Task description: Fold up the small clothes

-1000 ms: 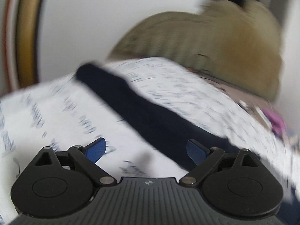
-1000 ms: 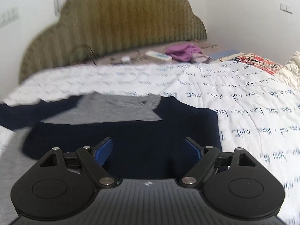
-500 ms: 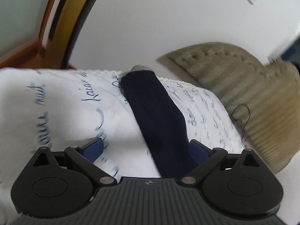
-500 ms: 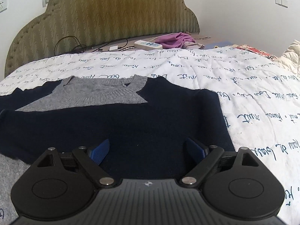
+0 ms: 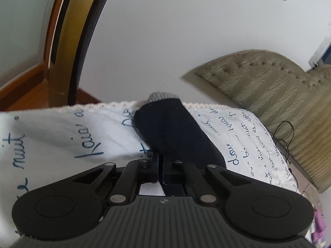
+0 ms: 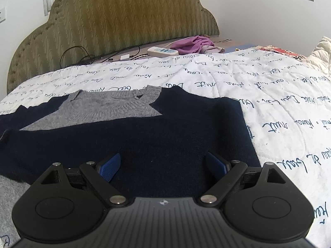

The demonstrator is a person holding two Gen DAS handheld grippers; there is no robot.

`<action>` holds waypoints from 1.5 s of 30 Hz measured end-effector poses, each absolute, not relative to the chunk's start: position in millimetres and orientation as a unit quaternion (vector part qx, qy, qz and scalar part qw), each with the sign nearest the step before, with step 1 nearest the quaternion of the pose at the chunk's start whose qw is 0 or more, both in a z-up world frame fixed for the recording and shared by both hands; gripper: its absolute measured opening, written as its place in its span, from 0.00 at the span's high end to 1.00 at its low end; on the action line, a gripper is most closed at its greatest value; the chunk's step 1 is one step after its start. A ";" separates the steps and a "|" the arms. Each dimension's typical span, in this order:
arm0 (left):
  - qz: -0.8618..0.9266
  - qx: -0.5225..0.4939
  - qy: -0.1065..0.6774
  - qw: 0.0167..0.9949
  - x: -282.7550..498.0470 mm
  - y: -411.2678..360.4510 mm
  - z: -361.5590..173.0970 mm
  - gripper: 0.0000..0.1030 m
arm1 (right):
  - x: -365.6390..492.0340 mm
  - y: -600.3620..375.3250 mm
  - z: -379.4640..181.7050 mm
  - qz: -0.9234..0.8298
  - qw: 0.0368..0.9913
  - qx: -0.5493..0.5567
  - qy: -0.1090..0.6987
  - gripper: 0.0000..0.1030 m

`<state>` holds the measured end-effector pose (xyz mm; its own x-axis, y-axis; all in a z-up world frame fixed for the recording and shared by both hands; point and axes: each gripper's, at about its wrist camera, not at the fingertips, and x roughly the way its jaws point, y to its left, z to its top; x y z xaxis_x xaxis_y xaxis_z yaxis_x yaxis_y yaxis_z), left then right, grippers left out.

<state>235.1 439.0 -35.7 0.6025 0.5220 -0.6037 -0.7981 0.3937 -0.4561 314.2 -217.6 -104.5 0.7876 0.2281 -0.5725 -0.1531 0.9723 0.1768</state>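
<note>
Quilted script-print bedspread (image 6: 206, 76), knitted navy sweater (image 6: 144, 136)

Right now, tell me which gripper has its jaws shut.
The left gripper: its jaws are pinched together at the navy sleeve's edge. The right gripper hangs wide open over the sweater body.

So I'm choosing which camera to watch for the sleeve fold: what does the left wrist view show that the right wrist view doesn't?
Only the left wrist view: the navy sleeve with its grey cuff stretched out, the left gripper shut at the sleeve's edge, and a gold frame.
Only the right wrist view: the sweater body with its grey collar, the right gripper open above it, a power strip and a purple garment.
Both: the script-printed quilt and the olive headboard.
</note>
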 end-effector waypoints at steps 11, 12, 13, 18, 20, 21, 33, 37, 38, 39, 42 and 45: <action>0.333 -0.128 0.094 0.929 250.6 294.4 49.2 1.00 | 314.0 -220.0 -104.3 0.103 0.943 0.071 0.308 0.12; 0.295 -0.068 0.082 0.949 249.3 254.3 53.7 1.00 | 314.1 -220.3 -104.3 0.103 0.943 0.071 0.308 0.12; 0.251 -0.012 0.075 0.965 246.7 216.5 53.6 1.00 | 314.1 -220.2 -104.3 0.103 0.943 0.071 0.308 0.12; 0.035 0.165 0.135 0.976 228.3 58.1 1.9 0.98 | 314.1 -220.8 -104.6 0.104 0.943 0.074 0.308 0.12; -0.008 0.197 0.180 0.964 225.9 24.4 -26.6 0.92 | 314.0 -222.0 -104.8 0.106 0.942 0.080 0.308 0.12; -0.021 0.222 0.191 0.956 223.6 11.6 -41.2 0.85 | 314.1 -222.6 -105.2 0.106 0.942 0.082 0.308 0.12; -0.023 -0.007 0.189 0.982 175.3 59.1 -18.3 0.19 | 314.0 -222.2 -104.7 0.106 0.941 0.081 0.310 0.12; -0.039 -0.142 0.209 0.967 168.7 81.4 -32.9 0.15 | 312.7 -208.2 -95.4 0.096 0.943 0.034 0.316 0.12; -0.039 -0.152 0.224 0.962 170.3 84.6 -42.0 0.13 | 308.6 -201.2 -86.9 0.097 0.946 0.023 0.309 0.12; -0.036 -0.172 0.249 0.953 172.3 90.5 -50.3 0.13 | 302.8 -193.1 -75.7 0.116 0.948 0.025 0.295 0.12; -0.054 -0.236 0.262 0.934 182.6 111.9 -56.8 0.08 | 286.6 -151.0 -38.4 0.219 0.938 0.012 0.267 0.12; -0.062 -0.233 0.263 0.934 183.8 111.9 -56.2 0.06 | 282.8 -93.3 -13.0 0.290 0.921 -0.050 0.254 0.12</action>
<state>183.8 111.9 -56.2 0.8539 -0.2394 -0.4621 -0.0059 0.8834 -0.4686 282.8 -93.3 -13.0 0.7027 0.5095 -0.4967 -0.5606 0.8263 0.0545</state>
